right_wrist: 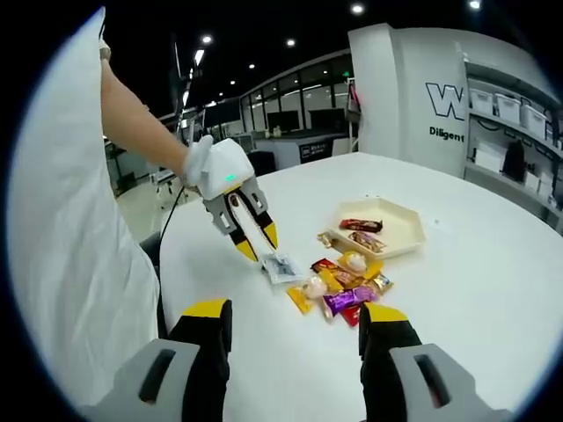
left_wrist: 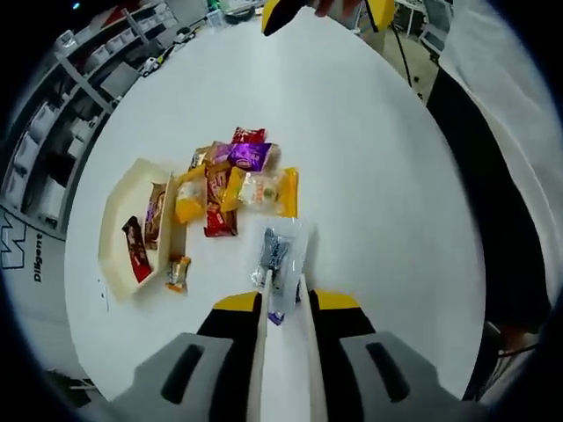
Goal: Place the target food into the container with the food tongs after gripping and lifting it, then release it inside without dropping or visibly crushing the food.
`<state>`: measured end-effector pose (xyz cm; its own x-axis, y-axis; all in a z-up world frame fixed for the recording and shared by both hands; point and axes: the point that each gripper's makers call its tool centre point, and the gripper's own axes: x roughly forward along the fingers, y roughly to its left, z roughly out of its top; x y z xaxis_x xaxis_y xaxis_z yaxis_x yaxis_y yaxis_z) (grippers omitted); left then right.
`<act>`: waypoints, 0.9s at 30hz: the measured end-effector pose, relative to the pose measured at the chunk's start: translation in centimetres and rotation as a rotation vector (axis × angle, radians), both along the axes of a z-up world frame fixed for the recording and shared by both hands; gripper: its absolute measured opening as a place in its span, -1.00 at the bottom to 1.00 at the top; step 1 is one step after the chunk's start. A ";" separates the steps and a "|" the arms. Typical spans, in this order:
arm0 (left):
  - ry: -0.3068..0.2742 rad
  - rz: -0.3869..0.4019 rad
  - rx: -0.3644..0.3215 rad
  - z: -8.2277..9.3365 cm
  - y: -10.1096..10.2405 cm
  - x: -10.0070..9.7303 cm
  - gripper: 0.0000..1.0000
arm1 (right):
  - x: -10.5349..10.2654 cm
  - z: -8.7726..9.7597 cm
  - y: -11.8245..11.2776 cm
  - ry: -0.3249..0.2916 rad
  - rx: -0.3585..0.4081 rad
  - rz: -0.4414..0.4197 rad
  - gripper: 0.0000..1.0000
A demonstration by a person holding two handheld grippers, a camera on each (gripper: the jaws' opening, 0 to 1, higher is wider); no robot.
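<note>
Left tool [right_wrist: 252, 236] holds tongs [left_wrist: 283, 352], tips clamped on a clear-wrapped snack [left_wrist: 280, 255], at 5 o'clock of the snack pile [left_wrist: 233, 180]. Right tool [right_wrist: 295, 330] apart, idle. Tray [left_wrist: 119, 207] at 9 o'clock already has 2 bars. Left: lift, carry, release.

- I'm looking at a robotics lab / demo floor, not a home
- round white bench [right_wrist: 493, 290], storage racks with bins [left_wrist: 53, 105]
- branded white wall [right_wrist: 413, 97], dark ceiling spotlights [right_wrist: 356, 9], glass-fronted rooms [right_wrist: 290, 101] behind
</note>
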<state>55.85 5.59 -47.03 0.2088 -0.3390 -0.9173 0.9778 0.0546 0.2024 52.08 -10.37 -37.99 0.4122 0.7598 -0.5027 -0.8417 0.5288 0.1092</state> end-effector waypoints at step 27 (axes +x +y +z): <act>0.071 0.247 -0.143 1.7 -0.4 2.3 -0.61 | -0.1 0.1 0.1 -0.003 -0.003 0.007 0.10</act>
